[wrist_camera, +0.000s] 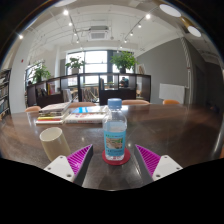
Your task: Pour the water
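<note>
Open gripper (115,160) flanks bottle (115,132); contact unclear.

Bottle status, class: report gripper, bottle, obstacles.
Gripper open, bottle upright between the fingers, gaps both sides. Cup beside it on the table, tilted. Nothing blocking.

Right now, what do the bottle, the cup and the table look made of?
Bottle: clear plastic by the look, see-through body, light blue cap, printed label; it stands between the open claw fingers with gaps either side.
Cup: pale beige, matte, likely paper or plastic; lying tilted beside the left finger.
Table: dark brown wood or wood-look laminate, glossy, since it mirrors the window light.
</note>
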Demonstrator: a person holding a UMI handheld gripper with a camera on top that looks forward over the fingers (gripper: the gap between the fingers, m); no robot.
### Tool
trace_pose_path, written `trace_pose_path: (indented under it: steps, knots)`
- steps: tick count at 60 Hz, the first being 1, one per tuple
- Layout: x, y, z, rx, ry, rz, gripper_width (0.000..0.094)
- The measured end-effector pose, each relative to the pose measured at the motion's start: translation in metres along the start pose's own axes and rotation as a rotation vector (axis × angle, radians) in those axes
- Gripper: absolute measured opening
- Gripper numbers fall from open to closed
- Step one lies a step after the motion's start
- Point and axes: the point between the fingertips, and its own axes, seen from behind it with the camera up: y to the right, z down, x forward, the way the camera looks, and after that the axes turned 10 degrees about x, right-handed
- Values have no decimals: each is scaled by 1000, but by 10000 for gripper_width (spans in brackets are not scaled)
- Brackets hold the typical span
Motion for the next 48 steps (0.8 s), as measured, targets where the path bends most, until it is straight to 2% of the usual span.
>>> trace_pose_path:
  steps: [6, 15, 24, 36, 48]
  knots:
    - [-38, -8, 24, 10, -39, 32, 843]
    - [-85, -43, 48, 20, -44, 46, 844]
    - [-117, -108, 50, 9, -43, -23, 844]
    - [-155, -202, 17, 4, 16, -134, 847]
    - [-177, -272, 10, -35, 41, -195, 834]
